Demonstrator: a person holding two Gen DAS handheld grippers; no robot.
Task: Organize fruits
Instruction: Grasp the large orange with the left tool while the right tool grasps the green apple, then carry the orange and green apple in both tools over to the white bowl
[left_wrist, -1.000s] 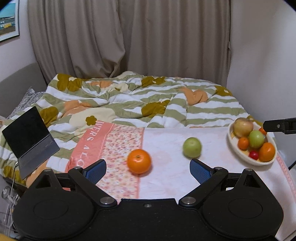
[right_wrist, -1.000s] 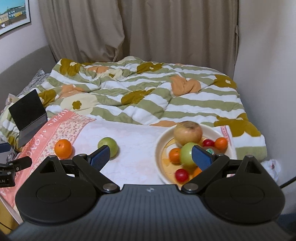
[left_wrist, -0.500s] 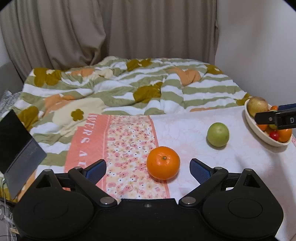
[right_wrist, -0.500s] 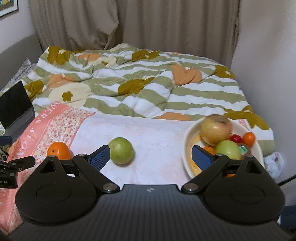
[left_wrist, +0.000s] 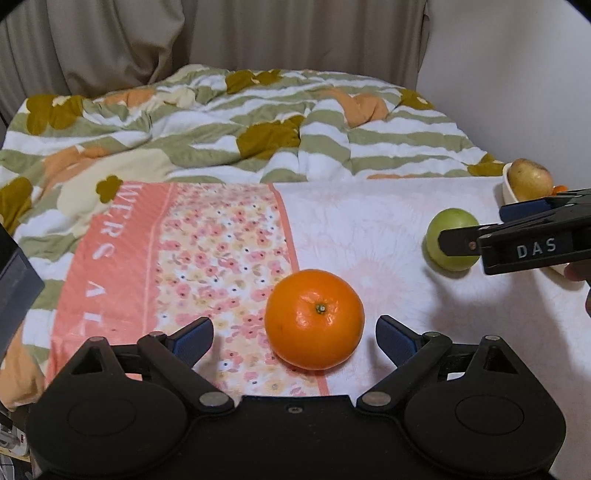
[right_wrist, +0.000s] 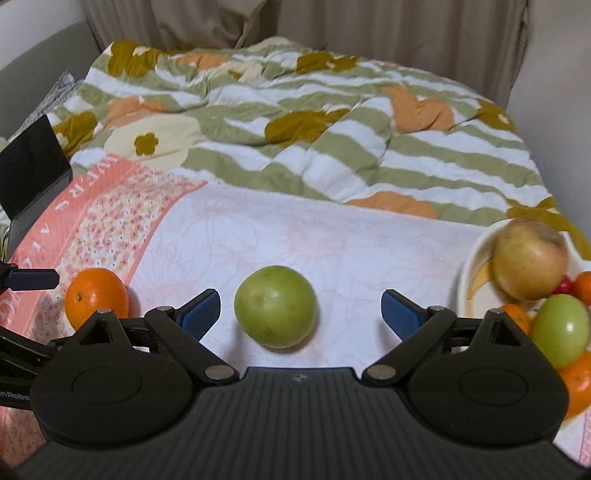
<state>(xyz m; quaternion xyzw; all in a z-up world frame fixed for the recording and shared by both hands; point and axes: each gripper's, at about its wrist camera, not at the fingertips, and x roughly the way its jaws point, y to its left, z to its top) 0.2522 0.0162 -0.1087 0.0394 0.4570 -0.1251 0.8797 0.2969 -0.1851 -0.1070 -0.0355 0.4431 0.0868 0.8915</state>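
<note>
An orange (left_wrist: 314, 318) lies on the pink floral cloth (left_wrist: 207, 258), between the blue pads of my left gripper (left_wrist: 294, 341). The jaws are closing, and the pads stand clear of the fruit on both sides. A green apple (right_wrist: 275, 306) rests on the white part of the cloth, between the fingers of my right gripper (right_wrist: 301, 312), which stands open without touching it. From the left wrist, the right gripper (left_wrist: 491, 230) reaches in over that apple (left_wrist: 452, 244). The white fruit bowl (right_wrist: 474, 273) at the right holds several fruits, among them a large yellowish apple (right_wrist: 530, 258).
A rumpled quilt (right_wrist: 295, 122) with green stripes covers the bed behind the cloth. A dark tablet (right_wrist: 31, 177) leans at the left edge. Beige curtains (left_wrist: 258, 37) and a white wall (left_wrist: 517, 74) close off the back and right.
Both grippers have come down and forward. The orange now sits between the left fingers and the green apple between the right fingers; the bowl slid toward the right edge in both views.
</note>
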